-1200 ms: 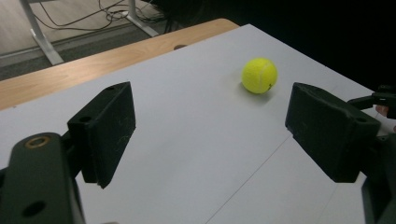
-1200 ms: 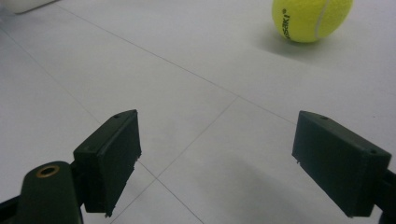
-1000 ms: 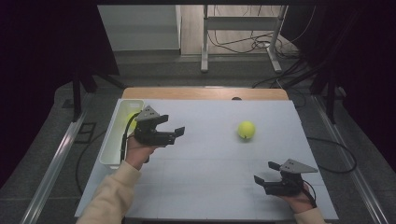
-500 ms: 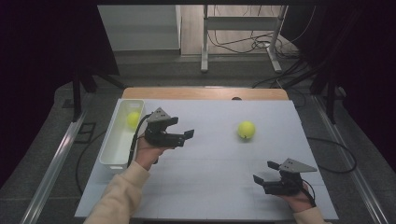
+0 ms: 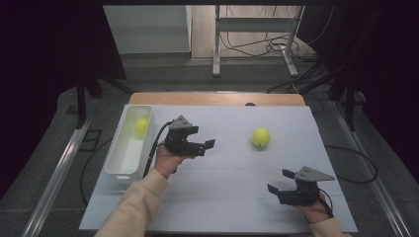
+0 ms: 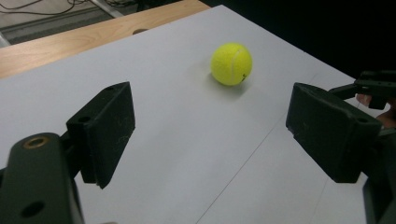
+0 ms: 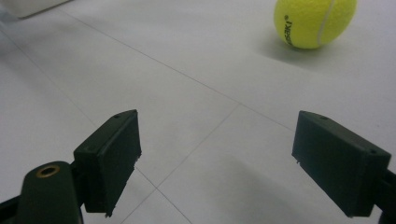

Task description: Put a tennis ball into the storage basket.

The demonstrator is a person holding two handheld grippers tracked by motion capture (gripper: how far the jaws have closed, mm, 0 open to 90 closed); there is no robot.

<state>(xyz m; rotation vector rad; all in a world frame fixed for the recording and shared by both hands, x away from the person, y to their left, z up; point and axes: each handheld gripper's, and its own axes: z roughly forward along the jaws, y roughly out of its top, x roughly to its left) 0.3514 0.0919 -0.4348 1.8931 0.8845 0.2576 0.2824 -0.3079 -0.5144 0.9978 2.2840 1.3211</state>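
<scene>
Now that one fuzzy yellow tennis ball point(image 5: 141, 126) lies in the white plastic bin point(image 5: 118, 163), I judge the second yellow ball point(image 5: 260, 137), alone mid-table, comes next: my left gripper point(image 5: 201, 146) has swung away from the bin toward it, jaws wide, empty. My right gripper point(image 5: 279, 180) waits near me, also wide.

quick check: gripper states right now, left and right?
Left gripper: open, holding nothing.
Right gripper: open, holding nothing.
</scene>
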